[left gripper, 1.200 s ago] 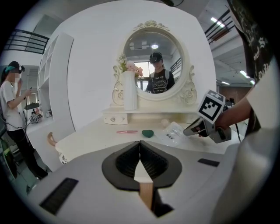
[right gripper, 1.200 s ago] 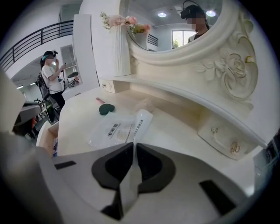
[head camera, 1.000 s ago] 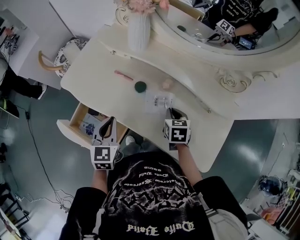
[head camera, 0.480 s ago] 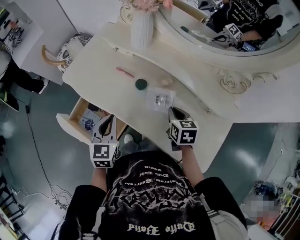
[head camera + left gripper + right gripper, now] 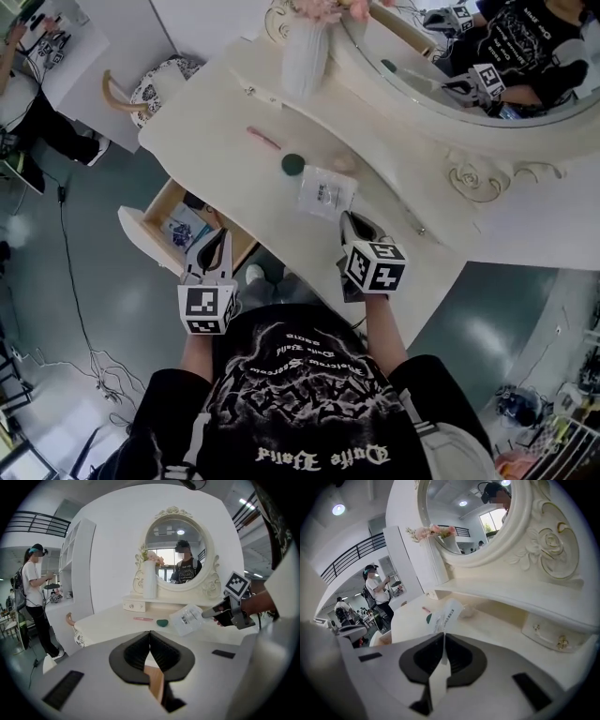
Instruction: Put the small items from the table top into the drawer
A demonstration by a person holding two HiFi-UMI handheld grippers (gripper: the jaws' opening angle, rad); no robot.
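1. Cream dressing table with carved trim, set against a plain white wall.
2. Oval mirror in an ornate frame above the table top, reflecting a bright window.
3. Glossy dark grey-green floor, patched with pale glare; thin cables trailing across.
4. Round stool with a patterned seat, just beside the table's far end.
5. Tall white shelf unit at the left; dark balcony railing higher up.
6. Round ceiling lights, lit.

Right claw holding clear packet above table, left claw near open drawer
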